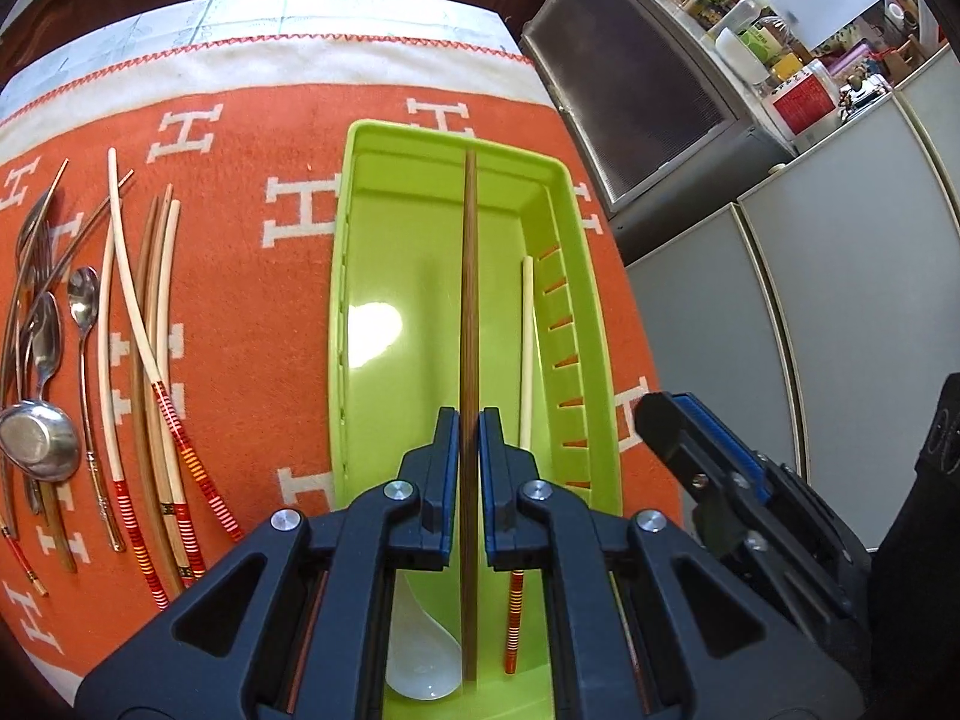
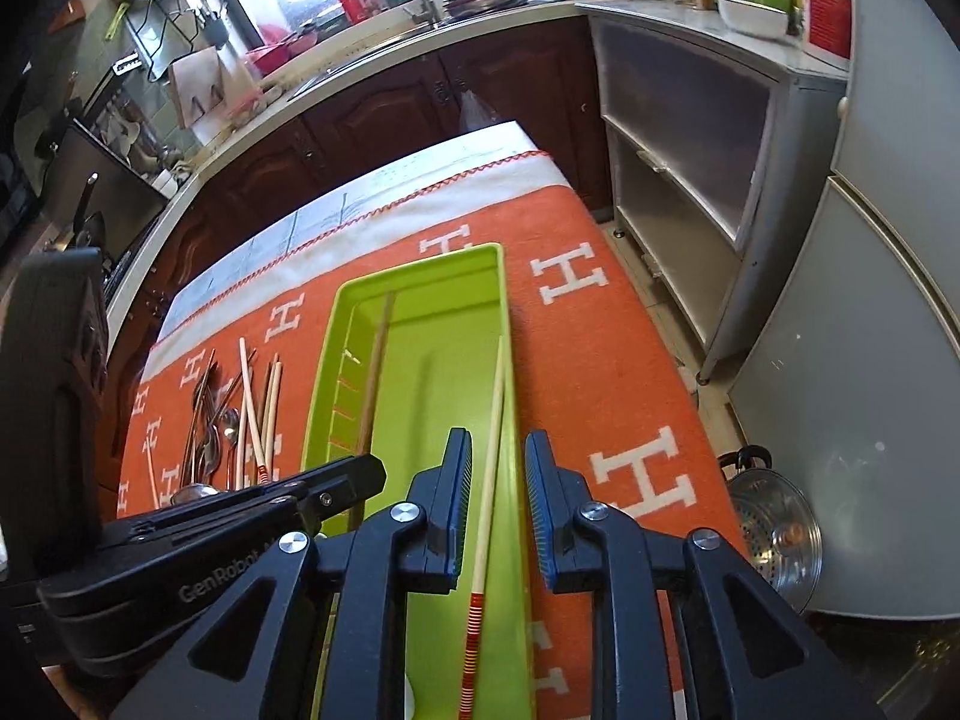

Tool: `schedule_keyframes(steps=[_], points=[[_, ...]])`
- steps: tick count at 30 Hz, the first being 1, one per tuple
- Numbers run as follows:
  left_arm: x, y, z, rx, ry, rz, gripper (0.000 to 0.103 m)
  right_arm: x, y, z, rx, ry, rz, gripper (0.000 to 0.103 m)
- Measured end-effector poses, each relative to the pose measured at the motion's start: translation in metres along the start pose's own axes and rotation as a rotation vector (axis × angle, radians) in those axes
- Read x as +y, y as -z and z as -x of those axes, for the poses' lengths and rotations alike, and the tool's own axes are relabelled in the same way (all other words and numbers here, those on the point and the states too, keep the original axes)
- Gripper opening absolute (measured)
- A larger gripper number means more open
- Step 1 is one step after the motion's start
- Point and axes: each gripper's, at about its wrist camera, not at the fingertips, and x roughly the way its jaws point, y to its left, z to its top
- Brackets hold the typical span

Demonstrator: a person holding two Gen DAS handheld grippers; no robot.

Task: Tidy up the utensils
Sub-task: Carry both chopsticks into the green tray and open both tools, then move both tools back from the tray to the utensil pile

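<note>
My left gripper (image 1: 468,420) is shut on a dark brown chopstick (image 1: 470,276), which runs lengthwise over the lime-green tray (image 1: 360,138). In the tray lie a cream chopstick with a red-striped end (image 1: 526,348) along the right wall and a white spoon (image 1: 414,660) at the near end. In the right wrist view my right gripper (image 2: 498,438) stands open. That cream chopstick (image 2: 498,378) lies between its jaws, with a gap on each side. The brown chopstick (image 2: 375,372) and the left gripper's tip (image 2: 360,471) show at the left.
On the orange cloth (image 1: 258,312) left of the tray lie several loose chopsticks (image 1: 156,330), metal spoons (image 1: 48,348) and a small ladle (image 1: 36,444). Grey cabinets (image 1: 780,300) stand past the table's right edge. A steel steamer pot (image 2: 774,534) sits on the floor.
</note>
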Motion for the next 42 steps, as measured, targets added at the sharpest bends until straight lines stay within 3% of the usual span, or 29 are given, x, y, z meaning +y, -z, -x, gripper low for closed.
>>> schedule_keyframes(steps=[12, 16, 18, 21, 29, 42], points=[[-0.006, 0.014, 0.017, -0.011, -0.089, -0.079, 0.006, -0.012, 0.007, 0.008, -0.005, -0.001, -0.045, 0.019], [0.001, 0.028, 0.042, -0.054, -0.116, -0.106, 0.013, -0.003, 0.01, 0.013, -0.008, -0.013, -0.03, 0.019], [0.006, 0.035, 0.056, -0.084, -0.141, -0.121, 0.023, 0.001, 0.011, 0.017, -0.013, -0.023, -0.022, 0.019], [0.018, 0.047, 0.081, -0.141, -0.185, -0.137, 0.029, 0.016, 0.015, 0.023, -0.017, -0.048, -0.005, 0.019], [0.08, 0.077, 0.142, -0.252, -0.297, -0.078, 0.03, 0.068, 0.031, 0.03, 0.008, -0.115, 0.075, 0.02], [0.167, 0.103, 0.178, -0.299, -0.385, 0.057, 0.03, 0.173, 0.064, 0.029, 0.066, -0.176, 0.257, 0.022]])
